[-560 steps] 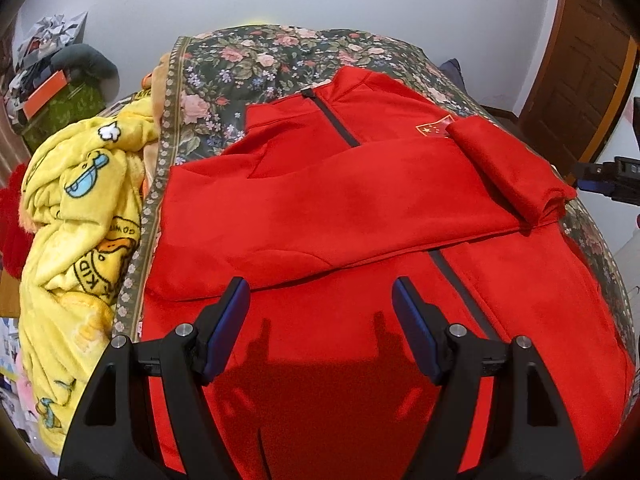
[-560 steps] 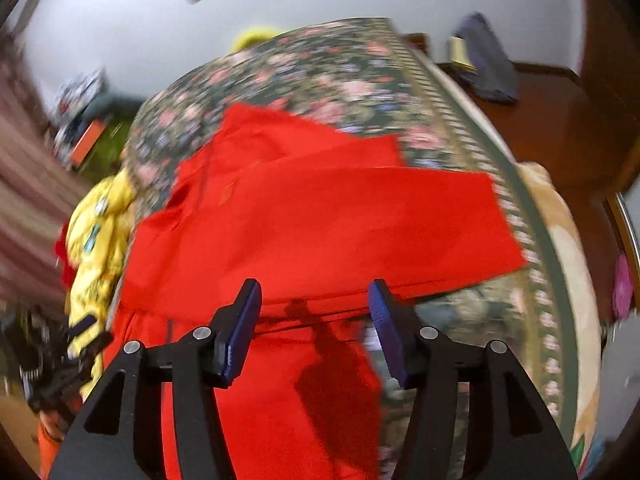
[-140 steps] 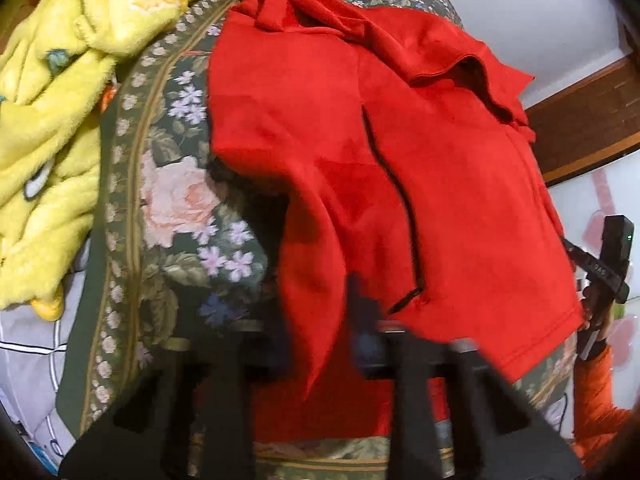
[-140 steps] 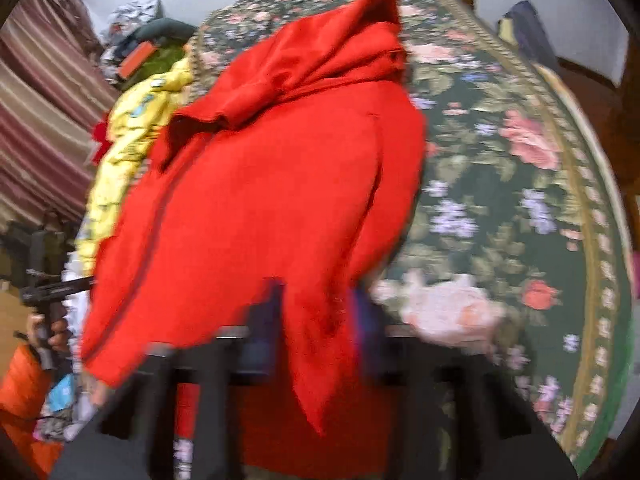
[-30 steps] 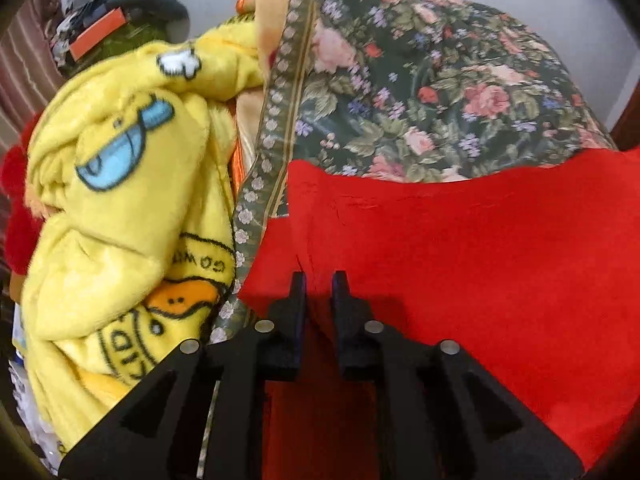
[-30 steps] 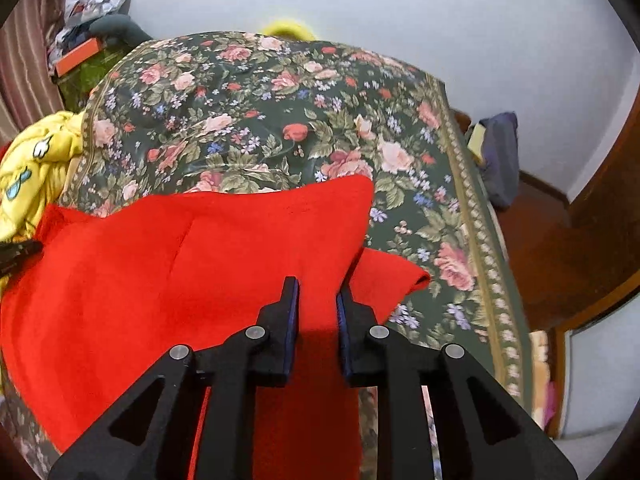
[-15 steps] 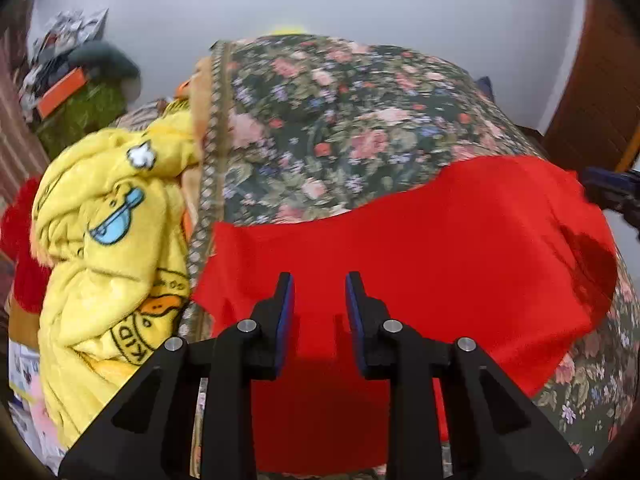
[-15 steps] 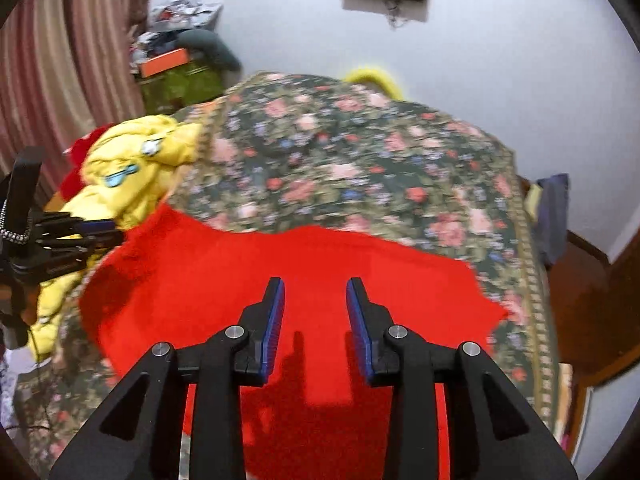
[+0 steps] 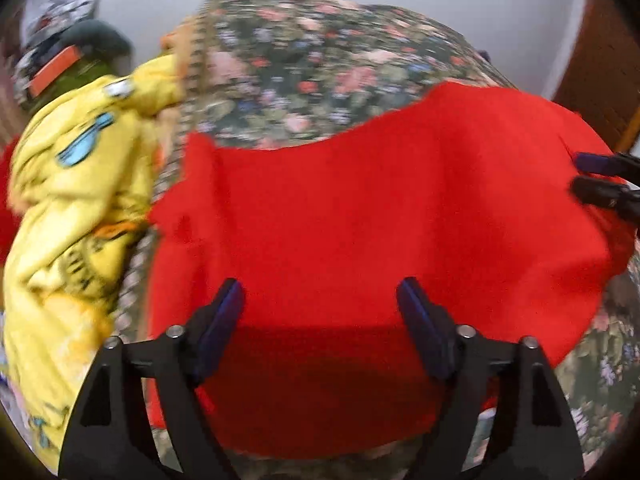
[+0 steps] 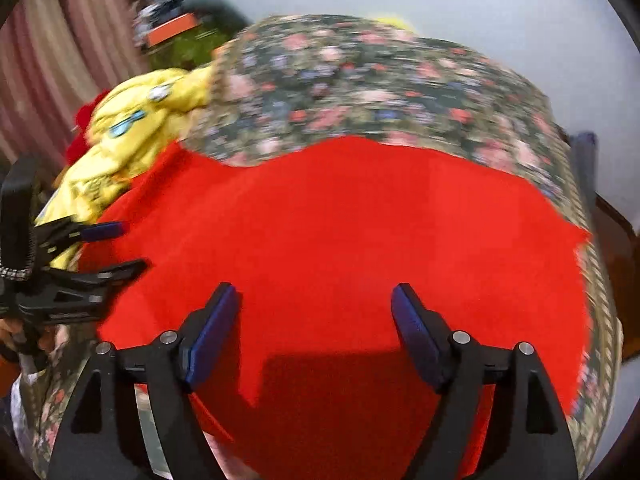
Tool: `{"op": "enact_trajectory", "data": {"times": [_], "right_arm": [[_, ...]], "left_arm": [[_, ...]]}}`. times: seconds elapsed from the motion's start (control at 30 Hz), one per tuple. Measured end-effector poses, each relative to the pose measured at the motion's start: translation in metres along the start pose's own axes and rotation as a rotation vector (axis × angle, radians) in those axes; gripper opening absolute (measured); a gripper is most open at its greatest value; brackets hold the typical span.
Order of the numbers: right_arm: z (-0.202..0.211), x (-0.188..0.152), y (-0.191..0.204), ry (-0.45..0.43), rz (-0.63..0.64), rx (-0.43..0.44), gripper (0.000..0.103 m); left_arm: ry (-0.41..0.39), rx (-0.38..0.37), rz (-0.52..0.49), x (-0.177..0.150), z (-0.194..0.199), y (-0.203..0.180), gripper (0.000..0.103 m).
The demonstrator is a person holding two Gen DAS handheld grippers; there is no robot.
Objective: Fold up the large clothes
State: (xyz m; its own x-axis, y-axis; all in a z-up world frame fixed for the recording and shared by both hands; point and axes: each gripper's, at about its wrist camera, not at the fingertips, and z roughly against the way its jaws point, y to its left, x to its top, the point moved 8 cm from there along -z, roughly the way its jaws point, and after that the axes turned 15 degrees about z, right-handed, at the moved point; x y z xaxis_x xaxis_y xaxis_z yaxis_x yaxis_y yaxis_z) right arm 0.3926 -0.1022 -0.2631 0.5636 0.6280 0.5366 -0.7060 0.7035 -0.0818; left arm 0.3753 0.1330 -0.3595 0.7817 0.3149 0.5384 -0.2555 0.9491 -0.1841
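1. the red garment (image 9: 384, 220) lies spread on the near part of the bed, its far edge wavy against the floral bedspread (image 9: 320, 60); its near edge drops over the front of the bed below both cameras.
2. the left tool (image 9: 320, 320) hovers above the near half of the garment with its two blue-padded fingers (image 9: 224, 320) spread wide apart; nothing sits between them.
3. the right tool (image 10: 312, 324) hangs over the same cloth, its fingers (image 10: 416, 340) likewise spread wide and gripping nothing.
4. in the left wrist view the right tool shows at the right edge, over the garment's right border, its two tips apart; whether they touch the cloth i cannot tell.
5. in the right wrist view the left tool shows at the left edge, over the garment's left side, tips apart, beside the yellow blanket (image 10: 128, 132).
6. that yellow blanket (image 9: 76, 184), printed with a cartoon figure, is bunched along the left side of the bed, just beside the garment's left edge.
7. a dark shadow of each tool falls on the cloth right under it.
8. behind the bed stands a pale wall (image 10: 480, 12); a heap of clutter with an orange box (image 10: 172, 32) sits at the far left, next to a striped curtain (image 10: 52, 60). both views are blurred.
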Motion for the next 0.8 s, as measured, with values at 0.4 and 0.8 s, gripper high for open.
{"op": "enact_trajectory", "data": {"times": [0.4, 0.8], "right_arm": [[0.039, -0.034, -0.04, 0.017, -0.081, -0.097, 0.077], [0.074, 0.006, -0.007, -0.11, -0.024, -0.087, 0.077]], "left_arm": [[0.004, 0.092, 0.229, -0.013, 0.024, 0.085, 0.083], [-0.044, -0.059, 0.309, -0.024, 0.075, 0.071, 0.083]]}}
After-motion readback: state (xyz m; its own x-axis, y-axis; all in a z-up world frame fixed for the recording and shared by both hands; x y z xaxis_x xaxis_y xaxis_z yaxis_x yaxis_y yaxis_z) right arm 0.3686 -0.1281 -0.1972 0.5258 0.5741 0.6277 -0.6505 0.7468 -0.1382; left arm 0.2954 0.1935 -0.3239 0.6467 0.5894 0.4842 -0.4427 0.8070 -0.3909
